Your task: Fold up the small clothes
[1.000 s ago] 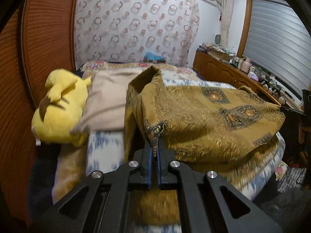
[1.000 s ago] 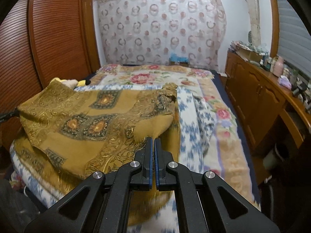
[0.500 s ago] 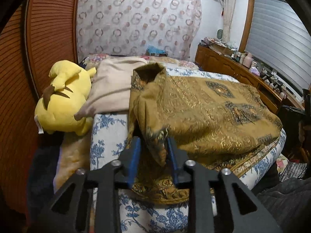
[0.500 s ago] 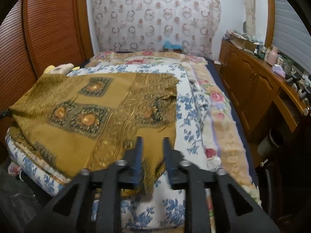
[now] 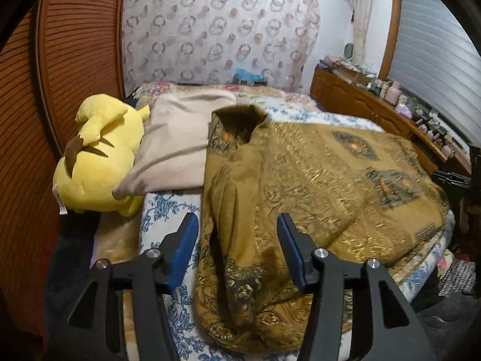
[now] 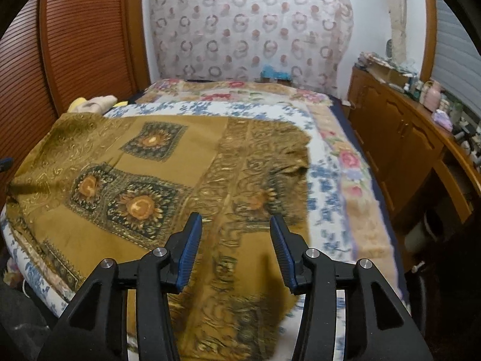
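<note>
A mustard-gold patterned cloth (image 5: 315, 180) with dark flower squares lies spread over the bed's near end; it also shows in the right wrist view (image 6: 168, 186). Its left edge is folded up, with a raised corner near the beige pillow. My left gripper (image 5: 237, 249) is open and empty over the cloth's near left corner. My right gripper (image 6: 234, 249) is open and empty over the cloth's near right part. Neither gripper holds the cloth.
A yellow plush toy (image 5: 99, 156) and a beige pillow (image 5: 180, 141) lie at the bed's left side. The blue-flowered bedspread (image 6: 327, 198) shows right of the cloth. A wooden dresser (image 6: 402, 141) with bottles stands on the right. A slatted wooden door (image 5: 69, 69) is on the left.
Both grippers were shut on the cloth's near corners, lowered it onto the bed, then opened and let go. The cloth now lies flatter and both grippers have drawn back.
</note>
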A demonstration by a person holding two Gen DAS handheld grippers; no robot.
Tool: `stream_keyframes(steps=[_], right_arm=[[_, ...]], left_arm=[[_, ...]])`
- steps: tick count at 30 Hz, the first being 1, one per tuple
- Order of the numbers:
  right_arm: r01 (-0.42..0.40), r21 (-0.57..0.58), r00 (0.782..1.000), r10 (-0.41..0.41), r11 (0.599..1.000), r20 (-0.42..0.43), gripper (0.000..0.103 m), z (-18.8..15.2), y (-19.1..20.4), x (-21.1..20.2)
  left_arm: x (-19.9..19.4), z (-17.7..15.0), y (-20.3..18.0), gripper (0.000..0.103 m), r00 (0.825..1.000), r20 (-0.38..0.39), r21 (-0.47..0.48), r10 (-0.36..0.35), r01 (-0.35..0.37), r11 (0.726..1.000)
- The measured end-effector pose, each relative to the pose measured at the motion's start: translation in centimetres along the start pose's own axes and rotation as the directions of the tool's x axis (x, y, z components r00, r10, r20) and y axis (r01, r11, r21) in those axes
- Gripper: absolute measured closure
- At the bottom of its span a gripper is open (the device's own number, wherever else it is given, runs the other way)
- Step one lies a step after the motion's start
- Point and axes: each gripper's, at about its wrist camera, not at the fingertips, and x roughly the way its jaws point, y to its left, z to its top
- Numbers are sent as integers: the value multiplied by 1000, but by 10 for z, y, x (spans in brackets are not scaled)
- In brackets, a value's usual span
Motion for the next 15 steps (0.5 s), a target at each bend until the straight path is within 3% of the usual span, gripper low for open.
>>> stream_keyframes(steps=[10,15], right_arm=[[13,-42,998,-16,999,-67,53,-19,18,29],[32,-45,998,-35,998,-56,44,-26,20,33]], left_arm=[[13,-17,4,50,998,-56,-14,18,-19,1000],[16,-25,8,50,998,-68,-30,15,-17,999]])
